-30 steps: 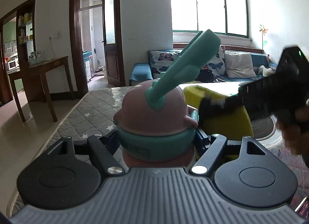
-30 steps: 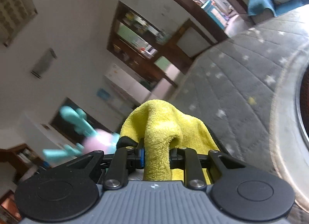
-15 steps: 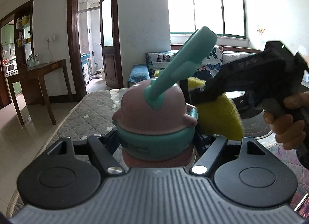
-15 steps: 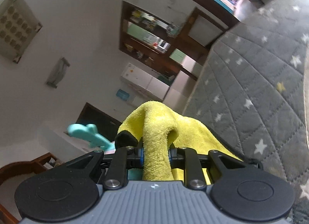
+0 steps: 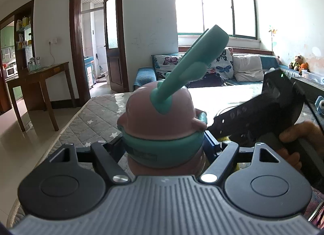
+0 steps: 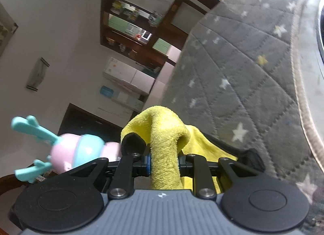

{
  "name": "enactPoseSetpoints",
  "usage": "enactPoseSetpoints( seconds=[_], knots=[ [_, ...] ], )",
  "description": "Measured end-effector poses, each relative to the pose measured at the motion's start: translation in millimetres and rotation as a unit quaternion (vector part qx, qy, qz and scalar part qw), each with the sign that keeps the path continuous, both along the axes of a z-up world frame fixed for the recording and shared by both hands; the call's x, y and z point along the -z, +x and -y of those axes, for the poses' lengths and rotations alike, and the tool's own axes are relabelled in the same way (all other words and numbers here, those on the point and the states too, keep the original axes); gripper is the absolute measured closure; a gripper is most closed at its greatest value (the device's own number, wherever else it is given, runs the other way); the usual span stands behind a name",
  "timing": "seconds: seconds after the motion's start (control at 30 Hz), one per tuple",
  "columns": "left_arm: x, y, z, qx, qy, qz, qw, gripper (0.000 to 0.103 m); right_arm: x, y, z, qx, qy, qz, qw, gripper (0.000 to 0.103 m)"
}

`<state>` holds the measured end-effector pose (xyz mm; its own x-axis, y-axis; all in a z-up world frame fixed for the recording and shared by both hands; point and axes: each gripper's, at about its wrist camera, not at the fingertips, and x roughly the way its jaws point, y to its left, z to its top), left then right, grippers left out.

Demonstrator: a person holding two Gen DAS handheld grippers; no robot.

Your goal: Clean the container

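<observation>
Midway, gripped pink antlered bottle (image 5: 160,125) in left gripper (image 5: 164,147); clamped yellow cloth (image 6: 164,145) in right gripper (image 6: 164,166) alongside; wiping seemingly unfinished.

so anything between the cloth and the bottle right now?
Nothing visible. The right gripper, shut on the yellow cloth, sits just beside the pink bottle that the left gripper holds. In the right wrist view only air shows between cloth and bottle; whether they touch can't be told.

A lived-in home: a sofa (image 5: 239,71) with butterfly cushions (image 5: 223,62) under a wide window (image 5: 214,6), a wooden side table (image 5: 40,77), kitchen shelves (image 5: 22,30) beyond, stuffed toys (image 5: 299,65) on a ledge.
</observation>
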<state>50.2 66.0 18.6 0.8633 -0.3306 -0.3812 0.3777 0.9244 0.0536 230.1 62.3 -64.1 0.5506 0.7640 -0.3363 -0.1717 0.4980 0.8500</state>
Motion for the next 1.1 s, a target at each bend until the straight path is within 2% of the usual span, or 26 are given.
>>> enactPoseSetpoints(
  seconds=[0.1, 0.23, 0.43, 0.67, 0.87, 1.1],
  knots=[
    [-2, -8, 3, -0.009, -0.003, -0.002, 0.9999, 0.024, 7, -1, -1, 0.0, -0.01, -0.008, 1.0, 0.082],
    [-4, -14, 6, -0.038, -0.014, -0.003, 0.9992, 0.024, 9, -7, -7, -0.002, -0.069, -0.005, 0.998, 0.082],
    [-12, -29, 11, -0.108, -0.049, 0.005, 0.9929, 0.024, 12, -16, -7, 0.005, -0.078, -0.006, 0.997, 0.082],
    [-23, -40, 19, -0.145, -0.068, 0.012, 0.9871, 0.024, 1, -29, -17, 0.004, -0.123, 0.022, 0.992, 0.082],
    [-30, -37, 11, -0.135, -0.067, 0.007, 0.9886, 0.031, 0, -39, -16, 0.006, -0.109, 0.016, 0.994, 0.082],
    [-33, -32, -7, -0.076, -0.064, 0.006, 0.995, 0.031, -10, -39, -7, 0.007, -0.074, 0.025, 0.997, 0.082]
  ],
)
